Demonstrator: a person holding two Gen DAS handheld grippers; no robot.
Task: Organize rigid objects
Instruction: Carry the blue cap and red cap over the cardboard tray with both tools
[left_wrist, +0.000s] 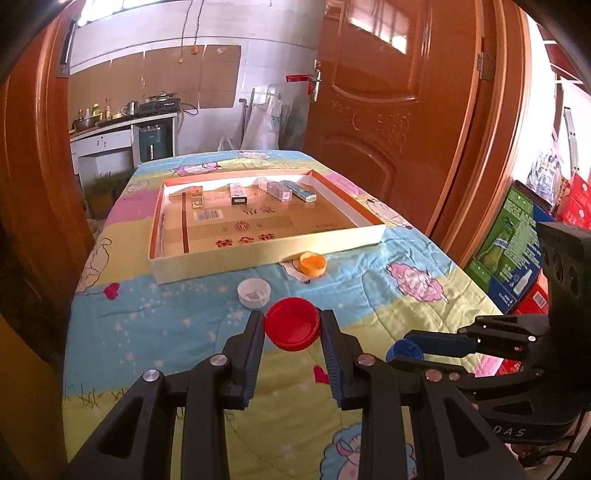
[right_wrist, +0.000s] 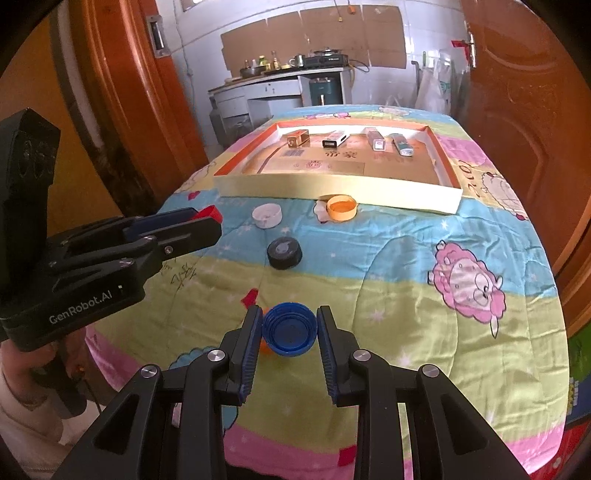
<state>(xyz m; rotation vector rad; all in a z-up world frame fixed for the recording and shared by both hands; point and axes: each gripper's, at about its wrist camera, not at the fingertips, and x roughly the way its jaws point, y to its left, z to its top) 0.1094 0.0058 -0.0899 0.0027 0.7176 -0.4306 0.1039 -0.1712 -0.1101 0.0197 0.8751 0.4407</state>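
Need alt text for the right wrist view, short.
The right gripper holds a blue cap above a cartoon-print bedspread. Ahead lie a black cap, a white cap and an orange cap before a shallow tray holding four small boxes; the left gripper holds a red cap.

Far wall: I see white tiles (left_wrist: 221, 22) with brown cardboard sheets (left_wrist: 218, 74) taped across.
Kitchen counter: far left, white (left_wrist: 110, 138), crowded with pots, bottles and a stove (left_wrist: 160, 105).
Door: carved orange-brown wood (left_wrist: 388, 110), standing open at right.
Light: daylight from a high window.
Right side: I see stacked printed cartons (left_wrist: 517, 251).
Bedding: cartoon-sheep quilt (right_wrist: 406, 258).
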